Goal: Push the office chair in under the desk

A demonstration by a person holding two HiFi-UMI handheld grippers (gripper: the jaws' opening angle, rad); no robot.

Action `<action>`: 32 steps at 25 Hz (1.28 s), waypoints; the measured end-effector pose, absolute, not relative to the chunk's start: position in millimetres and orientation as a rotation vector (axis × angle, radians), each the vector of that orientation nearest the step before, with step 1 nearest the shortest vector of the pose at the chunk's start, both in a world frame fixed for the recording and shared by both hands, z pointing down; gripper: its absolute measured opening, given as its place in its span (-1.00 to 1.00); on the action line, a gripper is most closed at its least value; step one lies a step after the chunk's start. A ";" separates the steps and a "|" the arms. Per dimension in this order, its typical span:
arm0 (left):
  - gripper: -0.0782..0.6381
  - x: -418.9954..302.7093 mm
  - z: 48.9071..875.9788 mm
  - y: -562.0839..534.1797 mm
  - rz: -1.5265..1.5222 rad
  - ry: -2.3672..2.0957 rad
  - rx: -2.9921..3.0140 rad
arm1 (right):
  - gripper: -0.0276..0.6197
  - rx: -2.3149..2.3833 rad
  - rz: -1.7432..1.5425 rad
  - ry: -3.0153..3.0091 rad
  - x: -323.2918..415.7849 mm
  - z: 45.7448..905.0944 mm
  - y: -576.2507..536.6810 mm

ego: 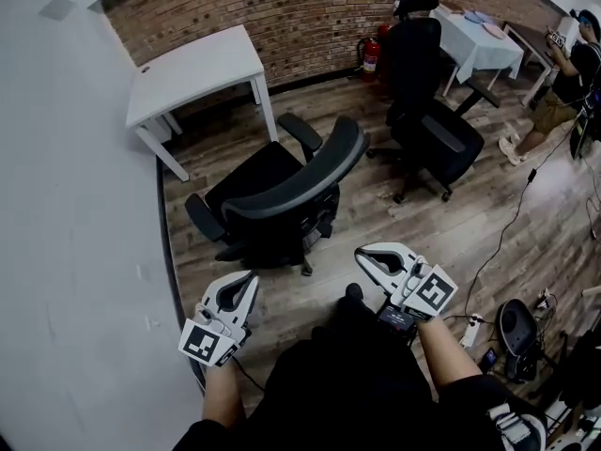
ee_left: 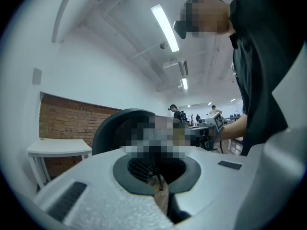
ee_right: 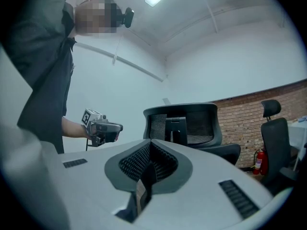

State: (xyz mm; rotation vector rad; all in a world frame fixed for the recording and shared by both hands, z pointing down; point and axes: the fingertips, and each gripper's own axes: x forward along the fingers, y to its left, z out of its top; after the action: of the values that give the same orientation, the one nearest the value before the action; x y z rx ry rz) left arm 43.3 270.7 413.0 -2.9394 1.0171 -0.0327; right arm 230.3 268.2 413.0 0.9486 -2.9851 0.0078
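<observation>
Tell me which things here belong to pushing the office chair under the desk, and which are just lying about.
For the job:
- office chair
- white desk
- left claw and right claw, both shut and empty

Just about:
- second black chair
- fire extinguisher
- cloth-covered table
- person at the far table

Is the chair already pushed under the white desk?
No, the office chair stands out beside the white desk, not tucked under it.
</observation>
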 end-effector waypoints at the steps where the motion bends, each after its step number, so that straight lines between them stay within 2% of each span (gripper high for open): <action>1: -0.74 43.1 413.0 266.4 -0.064 1.014 -2.927 | -0.90 0.961 0.006 -2.982 234.5 412.7 261.3; 12: -0.74 20.7 414.5 191.8 -0.291 1.317 -2.820 | -0.90 0.862 0.035 -3.009 300.4 423.0 140.6; 22: -0.73 -23.9 435.1 174.6 -0.480 1.630 -2.822 | -0.88 0.550 -0.112 -2.944 325.8 408.9 19.5; 23: -0.70 -29.6 439.1 174.1 -0.477 1.660 -2.829 | -0.83 0.526 -0.101 -2.917 326.2 417.1 12.2; 26: -0.41 -36.1 453.5 174.8 -0.558 1.654 -2.833 | -0.60 0.412 -0.125 -2.838 321.2 433.7 -1.6; 32: -0.14 -26.0 476.4 179.0 -0.797 1.544 -2.862 | -0.19 0.081 -0.205 -2.707 310.2 450.5 -19.3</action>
State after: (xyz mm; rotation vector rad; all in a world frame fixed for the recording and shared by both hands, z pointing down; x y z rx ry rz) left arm -26.0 179.0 476.4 -2.8621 1.5440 -0.7970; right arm 310.2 -19.3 450.5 0.0810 -2.7073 -0.2048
